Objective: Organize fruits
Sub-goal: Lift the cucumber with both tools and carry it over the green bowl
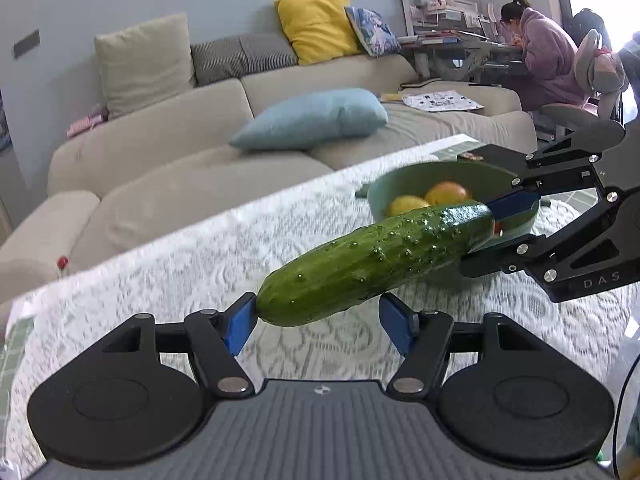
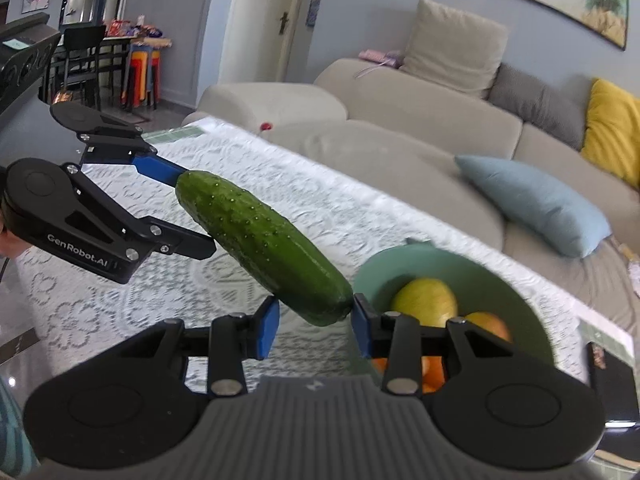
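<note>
A green cucumber [image 1: 376, 258] hangs in the air above the table between both grippers; it also shows in the right wrist view [image 2: 266, 244]. My right gripper [image 2: 314, 326] is shut on one end of it. My left gripper [image 1: 318, 322] has the other end between its fingers; the left pad touches it and the right pad stands apart, so it looks open. A green bowl [image 1: 452, 172] holds a yellow fruit [image 1: 408, 205] and an orange-red fruit [image 1: 448, 193]. In the right wrist view the bowl [image 2: 520, 308] sits just beyond my right gripper.
A white lace tablecloth [image 1: 208, 256] covers the table. A beige sofa [image 1: 168, 168] with a blue cushion [image 1: 312, 118] runs along the table's far side. A person [image 1: 544, 56] sits at a desk at the back right. A dark box [image 2: 610, 364] lies by the bowl.
</note>
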`<state>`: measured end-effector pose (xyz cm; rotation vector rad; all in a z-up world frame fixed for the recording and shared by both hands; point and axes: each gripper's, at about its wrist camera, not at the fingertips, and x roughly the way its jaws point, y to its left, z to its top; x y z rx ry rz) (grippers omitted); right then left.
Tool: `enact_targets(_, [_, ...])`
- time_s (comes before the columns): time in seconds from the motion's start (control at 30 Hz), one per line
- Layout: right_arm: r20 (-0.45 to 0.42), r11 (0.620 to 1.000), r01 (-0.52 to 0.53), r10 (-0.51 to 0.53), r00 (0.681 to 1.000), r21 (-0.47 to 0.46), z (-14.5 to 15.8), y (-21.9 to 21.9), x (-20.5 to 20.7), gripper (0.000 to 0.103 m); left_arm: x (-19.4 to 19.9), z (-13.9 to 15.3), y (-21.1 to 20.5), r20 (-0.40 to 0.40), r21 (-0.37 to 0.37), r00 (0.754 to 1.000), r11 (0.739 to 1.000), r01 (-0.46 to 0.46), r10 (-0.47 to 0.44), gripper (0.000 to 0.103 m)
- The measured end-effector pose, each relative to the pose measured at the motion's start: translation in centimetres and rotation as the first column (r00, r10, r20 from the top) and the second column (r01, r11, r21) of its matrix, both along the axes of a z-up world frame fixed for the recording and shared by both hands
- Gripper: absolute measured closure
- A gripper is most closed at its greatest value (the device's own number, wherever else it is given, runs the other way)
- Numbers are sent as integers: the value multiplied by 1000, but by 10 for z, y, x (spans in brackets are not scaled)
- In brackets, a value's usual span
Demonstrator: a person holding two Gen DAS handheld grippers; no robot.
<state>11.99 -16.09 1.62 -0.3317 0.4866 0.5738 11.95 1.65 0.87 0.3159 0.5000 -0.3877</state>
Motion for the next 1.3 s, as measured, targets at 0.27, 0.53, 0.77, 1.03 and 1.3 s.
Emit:
enact_targets(0.27, [55, 998, 52, -53, 997, 26, 11, -37, 8, 66, 16, 13, -36, 39, 11, 999, 1000, 23, -24, 26])
enact_targets(0.53, [49, 996, 81, -82, 995, 22, 7, -67, 24, 65, 34, 10, -67, 20, 31, 998, 998, 52, -53, 26])
enact_targets(0.77, [9, 993, 118, -118, 993, 20, -4, -87, 41, 65, 48, 4, -91, -4, 60, 998, 996, 59, -59, 26])
enact_targets(1.03, [-47, 985, 174, -174, 984, -4, -18, -97, 58, 65, 64, -8, -109, -44, 91, 997, 993, 72, -68, 26])
enact_targets(1.3, [-108, 973, 227, -230, 967, -39, -27, -94, 73, 65, 70, -17, -121, -70, 133, 996, 989, 61, -52, 26])
